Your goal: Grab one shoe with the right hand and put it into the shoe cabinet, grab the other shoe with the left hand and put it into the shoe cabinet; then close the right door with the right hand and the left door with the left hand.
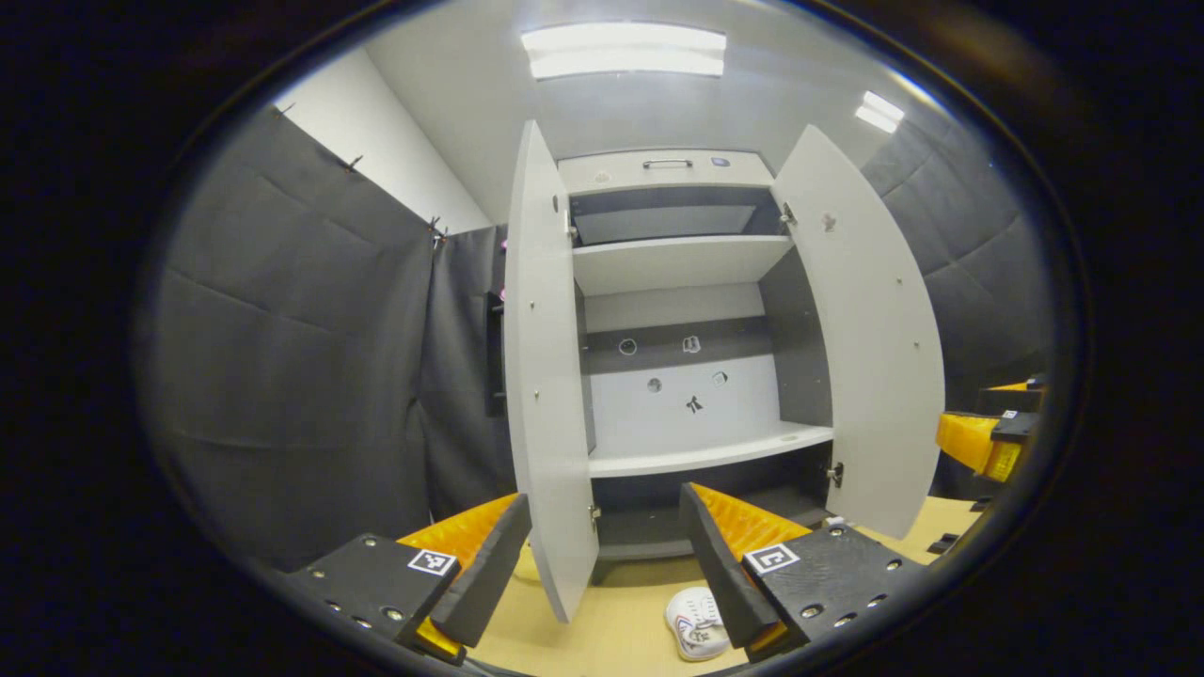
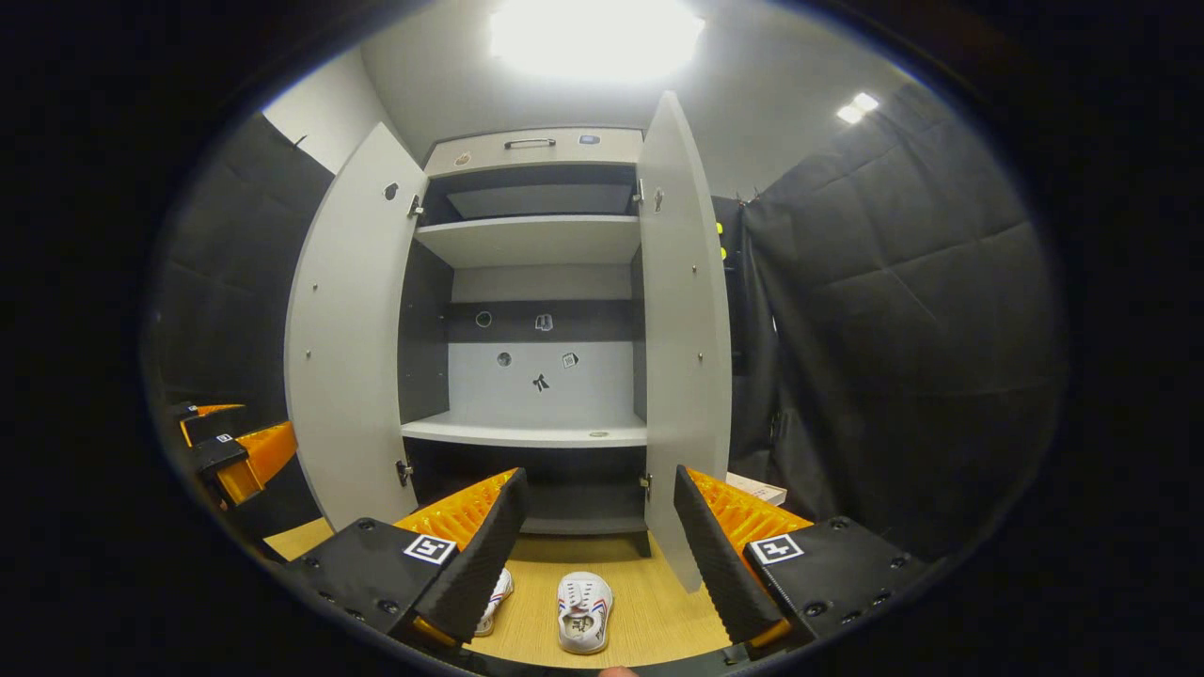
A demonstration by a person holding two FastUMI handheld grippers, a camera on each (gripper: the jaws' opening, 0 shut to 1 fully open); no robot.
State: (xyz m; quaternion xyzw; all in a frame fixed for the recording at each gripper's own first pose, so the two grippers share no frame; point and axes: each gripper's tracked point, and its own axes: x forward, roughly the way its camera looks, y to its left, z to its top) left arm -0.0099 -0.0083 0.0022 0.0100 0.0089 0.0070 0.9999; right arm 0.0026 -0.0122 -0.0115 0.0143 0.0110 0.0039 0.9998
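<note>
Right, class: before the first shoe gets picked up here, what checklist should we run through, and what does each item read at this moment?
1. Right gripper open and holding nothing: ok.
2. Left gripper open and holding nothing: ok.
3. Both cabinet doors swung open, left door and right door: ok.
4. Target shoe on the floor ahead of the right gripper, between its fingers in the right gripper view: ok.
5. Second shoe beside it, partly hidden behind a finger: ok.
6. Lower shelf free to take shoes: ok; the dark bottom compartment: cannot tell.
</note>
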